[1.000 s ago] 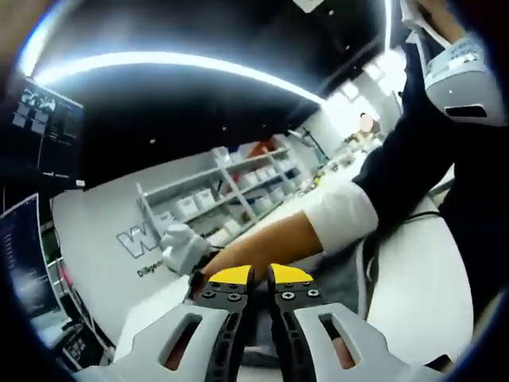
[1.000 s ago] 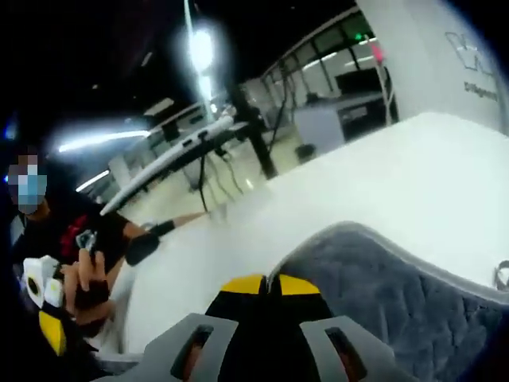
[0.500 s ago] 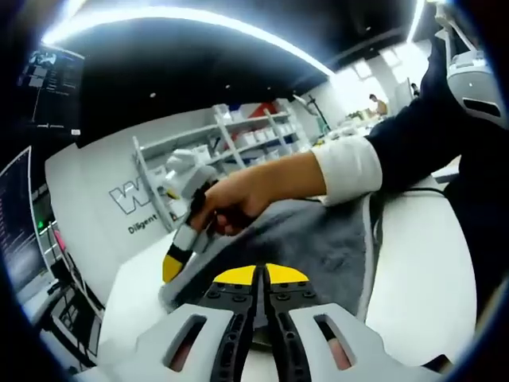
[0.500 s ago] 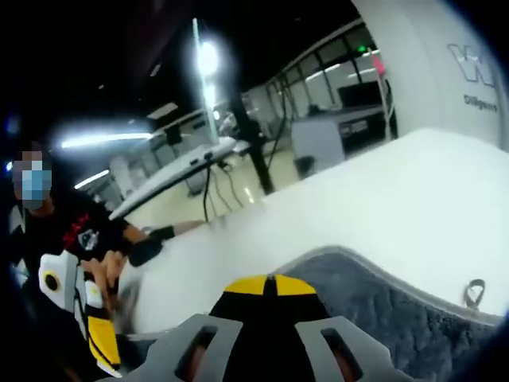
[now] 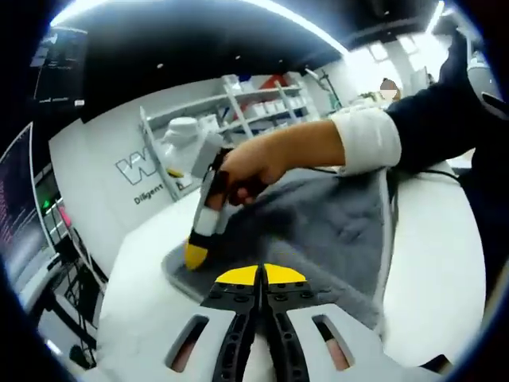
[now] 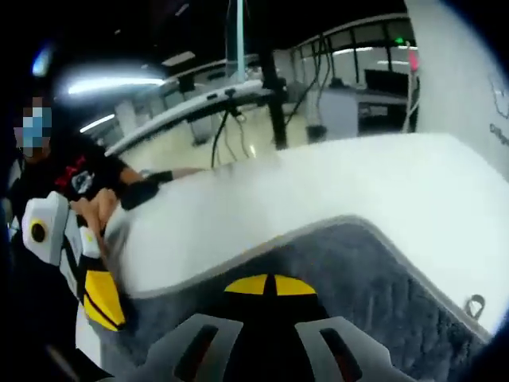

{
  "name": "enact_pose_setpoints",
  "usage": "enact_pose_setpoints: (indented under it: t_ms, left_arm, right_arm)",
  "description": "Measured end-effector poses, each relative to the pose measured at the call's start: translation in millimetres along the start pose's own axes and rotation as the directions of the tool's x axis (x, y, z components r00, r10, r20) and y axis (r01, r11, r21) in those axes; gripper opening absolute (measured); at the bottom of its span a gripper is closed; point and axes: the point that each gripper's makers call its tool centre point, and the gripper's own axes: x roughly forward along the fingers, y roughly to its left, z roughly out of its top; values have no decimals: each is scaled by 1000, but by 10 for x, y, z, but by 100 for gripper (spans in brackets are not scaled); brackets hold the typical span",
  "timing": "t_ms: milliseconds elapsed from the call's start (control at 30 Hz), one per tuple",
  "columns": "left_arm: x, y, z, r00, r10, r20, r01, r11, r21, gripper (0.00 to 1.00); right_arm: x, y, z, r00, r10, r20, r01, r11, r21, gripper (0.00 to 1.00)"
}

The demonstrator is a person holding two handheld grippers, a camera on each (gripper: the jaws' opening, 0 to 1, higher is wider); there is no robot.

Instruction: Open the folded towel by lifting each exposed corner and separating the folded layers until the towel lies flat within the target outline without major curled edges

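Grey and plush, the towel [image 5: 334, 231] lay spread on the white desk [image 5: 433, 278], its pale hemmed border curving round a rounded corner near the desk's edge. The left tongs [image 5: 260, 280] sat closed just before its near edge. The right tongs [image 6: 273, 284], tips together, rested over the nap [image 6: 382, 286]; whether they pinched cloth could not be told.
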Motion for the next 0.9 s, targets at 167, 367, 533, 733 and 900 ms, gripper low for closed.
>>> enact_pose_setpoints:
  t_ms: [167,367,533,733,900]
  left_arm:
    - [32,26,-194,996,-2,-88,2,1000,3,1]
    - [8,83,-241,994,12,-105,-13,1000,-5,1]
    - [-40,122,-274,992,32,-120,-29,999,26,1]
    - [-48,163,-297,990,48,-136,-46,999,14,1]
    - [-54,192,-311,987,65,-144,-62,998,24,1]
  right_arm:
    - [40,-11,25,999,-44,-5,44,996,-80,0]
    - [53,44,3,996,-85,-5,83,983,-161,0]
    - [-70,121,43,997,-73,12,74,985,-156,0]
    - [-223,183,83,999,12,-36,-18,987,-160,0]
    - [-219,445,-290,981,98,-167,-131,971,-201,0]
